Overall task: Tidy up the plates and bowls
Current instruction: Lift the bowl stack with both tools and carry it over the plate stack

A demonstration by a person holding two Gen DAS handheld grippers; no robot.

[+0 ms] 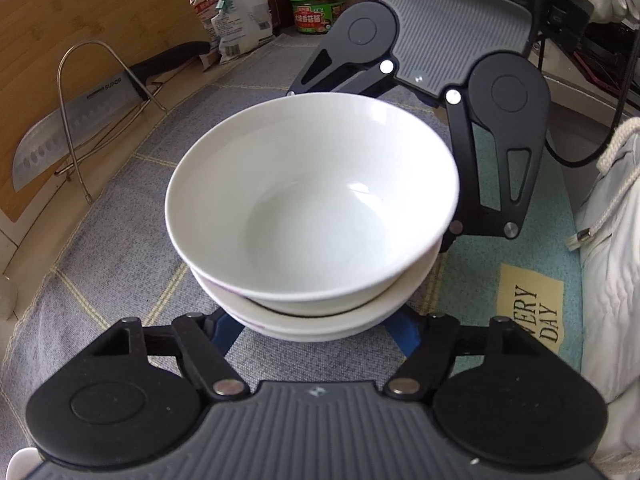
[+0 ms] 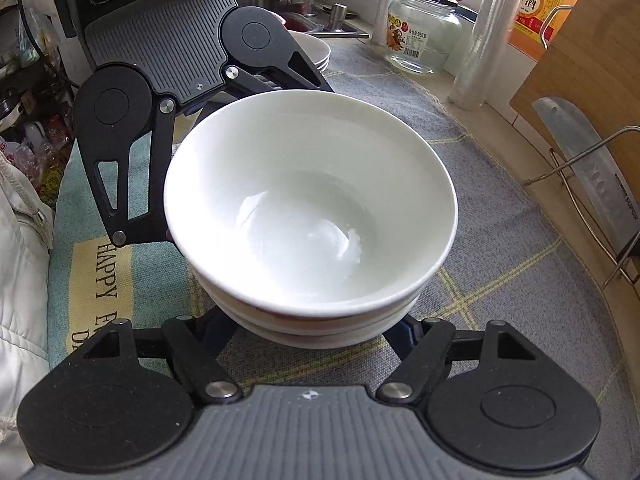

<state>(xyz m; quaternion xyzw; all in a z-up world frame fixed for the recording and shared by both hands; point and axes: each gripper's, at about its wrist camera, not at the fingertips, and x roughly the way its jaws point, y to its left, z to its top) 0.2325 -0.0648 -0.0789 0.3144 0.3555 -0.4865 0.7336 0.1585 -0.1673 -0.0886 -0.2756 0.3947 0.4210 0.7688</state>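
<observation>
We see a stack of white bowls (image 1: 312, 208) sitting on the grey checked cloth (image 1: 120, 248) of the counter, the top bowl glossy and empty, nested in at least two more below it; a faint pink line marks the rim of a lower one. Our left gripper (image 1: 316, 328) reaches in from one side of the stack and our right gripper (image 2: 316, 332) from the opposite side, both tilted steeply down, so each camera sees the other gripper across the bowls. Each gripper's blue fingers (image 1: 226, 330) straddle the bottom of the stack and appear to press on it, though the contact itself is hidden under the bowls. A knife (image 1: 60, 136) leans in a wire rack near a cutting board (image 1: 80, 20).
</observation>
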